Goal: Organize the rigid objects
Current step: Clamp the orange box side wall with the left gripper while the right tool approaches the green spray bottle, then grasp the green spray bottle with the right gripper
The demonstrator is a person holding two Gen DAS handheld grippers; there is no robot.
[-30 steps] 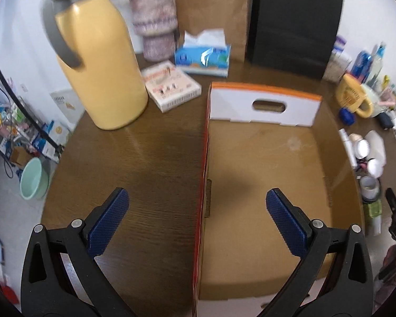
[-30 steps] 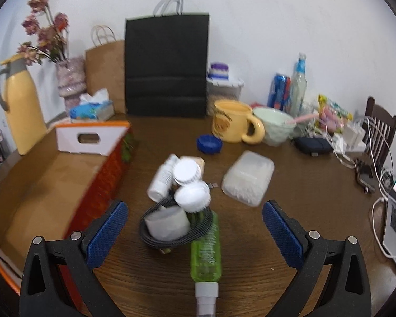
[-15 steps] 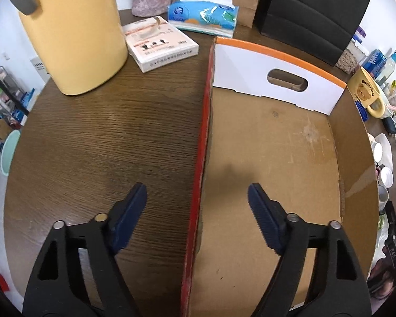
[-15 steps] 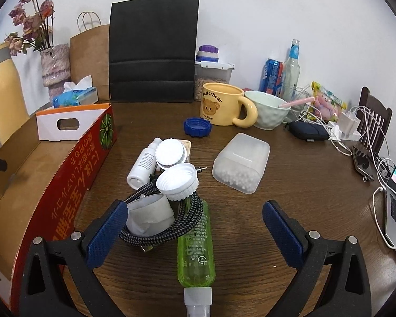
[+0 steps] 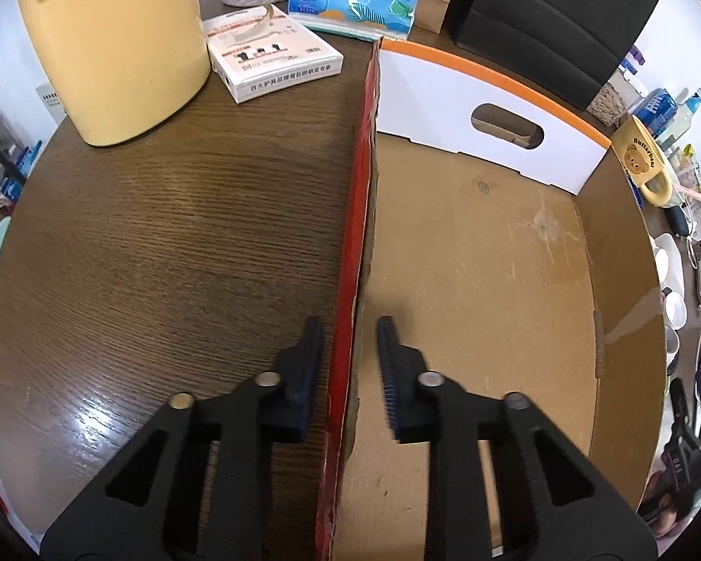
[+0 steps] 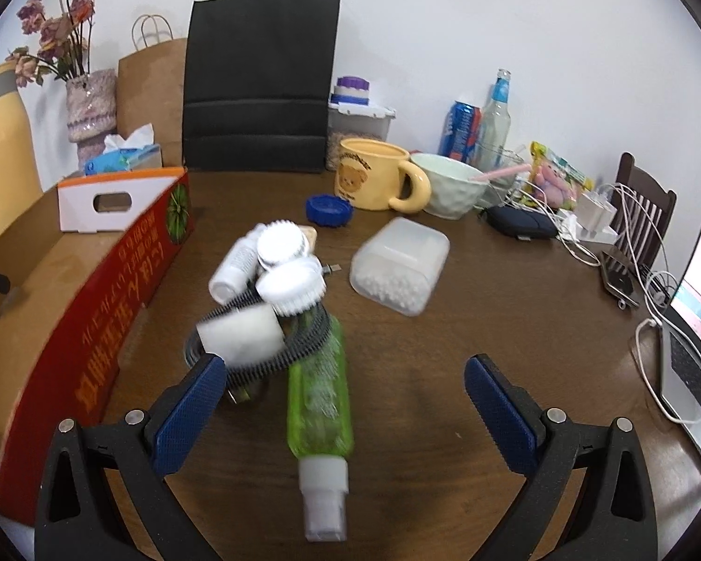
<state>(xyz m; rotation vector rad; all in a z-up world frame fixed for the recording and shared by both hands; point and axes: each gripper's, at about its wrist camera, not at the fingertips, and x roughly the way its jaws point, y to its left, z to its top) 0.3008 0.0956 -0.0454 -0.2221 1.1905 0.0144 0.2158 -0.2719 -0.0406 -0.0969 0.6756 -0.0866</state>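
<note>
- Presently, the left claw (image 5: 348, 350) straddles the red side wall of the cardboard box (image 5: 490, 280): one finger stands outside over the surface (image 5: 163, 257), the other inside the box.
- Its jaws have just been closing and now stand nearly together with the wall's edge between them; whether the pads actually press the cardboard cannot be told.
- The box is open-topped, with a white end panel bearing an orange rim and a hand slot; its floor shows bare brown cardboard.
- Beyond the box's outer side stand a yellow jug (image 5: 117, 46), a white carton (image 5: 271, 58) and a tissue pack (image 5: 355, 4).
- The right claw (image 6: 341, 411) hangs with its jaws wide apart and grips nothing.
- Between its fingers lies a green spray bottle (image 6: 320, 397), on its side on the surface, its white cap end toward the camera.
- Just beyond the bottle sits a cluster: a coiled black cable (image 6: 304, 341), a white roll (image 6: 238, 334) within the coil, two white ribbed caps (image 6: 285, 262) and a small white bottle (image 6: 233, 266). The cluster is somewhat blurred.
- The cluster lies just beside the box's red outer wall.
- A translucent lidded container (image 6: 399, 264) of small white items lies to the right of the cluster, apart from it.
- Further back are a blue lid (image 6: 329, 208), a yellow mug (image 6: 374, 180) and a pale bowl (image 6: 448, 182).
</note>
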